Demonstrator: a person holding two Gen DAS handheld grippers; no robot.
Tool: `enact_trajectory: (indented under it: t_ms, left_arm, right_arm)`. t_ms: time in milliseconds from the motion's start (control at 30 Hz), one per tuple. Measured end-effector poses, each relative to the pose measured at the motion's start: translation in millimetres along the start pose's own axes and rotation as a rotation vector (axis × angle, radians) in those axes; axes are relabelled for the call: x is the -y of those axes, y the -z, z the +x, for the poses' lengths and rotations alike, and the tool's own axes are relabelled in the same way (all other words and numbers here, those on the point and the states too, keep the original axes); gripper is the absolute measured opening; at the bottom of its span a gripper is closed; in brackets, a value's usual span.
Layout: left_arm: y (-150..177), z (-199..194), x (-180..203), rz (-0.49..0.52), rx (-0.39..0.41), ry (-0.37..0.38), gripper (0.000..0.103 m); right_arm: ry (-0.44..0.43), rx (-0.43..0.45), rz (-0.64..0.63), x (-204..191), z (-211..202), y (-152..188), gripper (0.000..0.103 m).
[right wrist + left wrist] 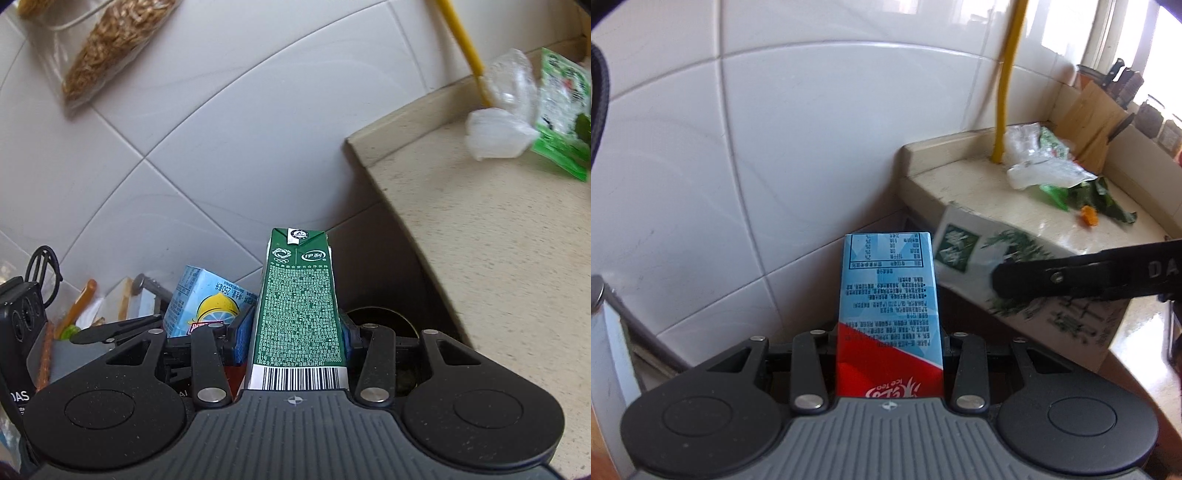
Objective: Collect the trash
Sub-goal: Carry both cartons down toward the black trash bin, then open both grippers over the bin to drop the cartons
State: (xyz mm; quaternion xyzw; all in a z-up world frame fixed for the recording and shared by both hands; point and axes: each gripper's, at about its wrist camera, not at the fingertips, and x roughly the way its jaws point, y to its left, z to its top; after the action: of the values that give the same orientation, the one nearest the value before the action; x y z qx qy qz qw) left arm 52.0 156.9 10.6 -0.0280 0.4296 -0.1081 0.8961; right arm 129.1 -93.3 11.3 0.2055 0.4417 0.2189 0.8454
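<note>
Ice tea carton (888,314) and milk carton (301,314), gripper-clamped, beside countertop edge (373,173).

Home kitchen: white tiled wall (812,147), stone countertop (498,240), knife block (1097,122) (by window), veg scraps (1100,199).

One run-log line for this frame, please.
left gripper: holds blue-red ice tea carton | right gripper: holds green milk carton
</note>
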Motion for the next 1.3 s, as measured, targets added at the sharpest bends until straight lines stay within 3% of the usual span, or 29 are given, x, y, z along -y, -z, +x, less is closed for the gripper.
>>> enact_trajectory:
  t_ms: [667, 833, 1300]
  left_arm:
    - [8.1, 33.5, -29.0, -0.041, -0.107, -0.053, 0.035]
    - [8.9, 41.8, -32.2, -0.04, -0.136, -0.068, 0.04]
    - [9.3, 48.8, -37.7, -0.073, -0.139, -0.105, 0.043]
  right_arm:
    - [0.058, -0.076, -0.005, -12.8, 44.9, 7.8, 0.052]
    - [0.077, -0.106, 0.002, -9.7, 59.1, 11.0, 0.052]
    - [0.118, -0.123, 0.007, -2.2, 75.2, 17.0, 0.061]
